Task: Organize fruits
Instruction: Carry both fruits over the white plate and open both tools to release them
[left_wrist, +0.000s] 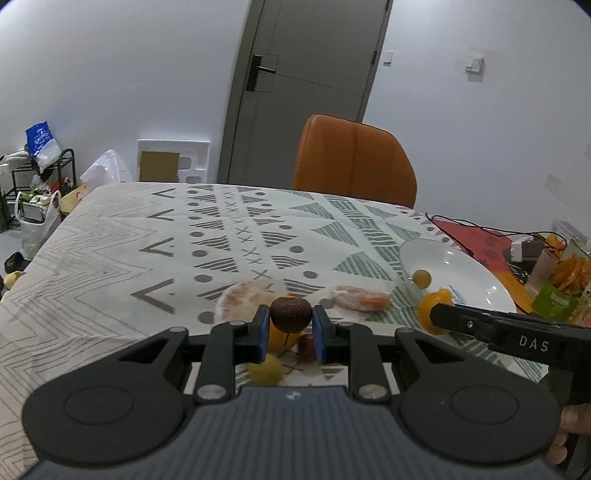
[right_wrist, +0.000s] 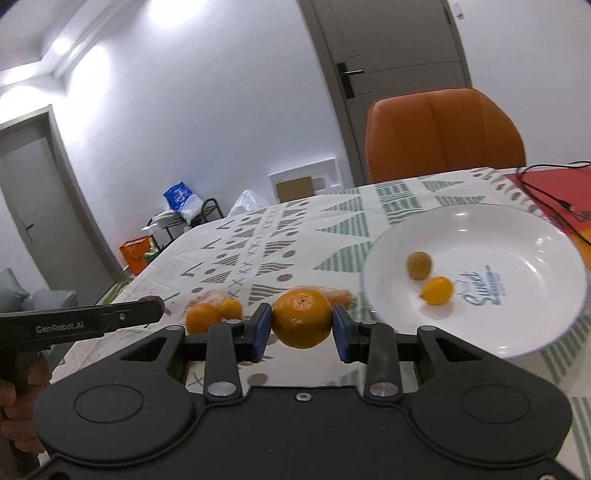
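two small fruits (right_wrist: 428, 278) lie in white plate (right_wrist: 546, 332).

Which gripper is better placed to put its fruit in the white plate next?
Right. The right gripper holds an orange beside the white plate; the left gripper, with its dark red fruit, is farther away.

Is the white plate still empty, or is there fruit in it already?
Not empty. The white plate holds two small fruits: a dull yellow-green one and a brighter yellow-orange one, beside the blue lettering.
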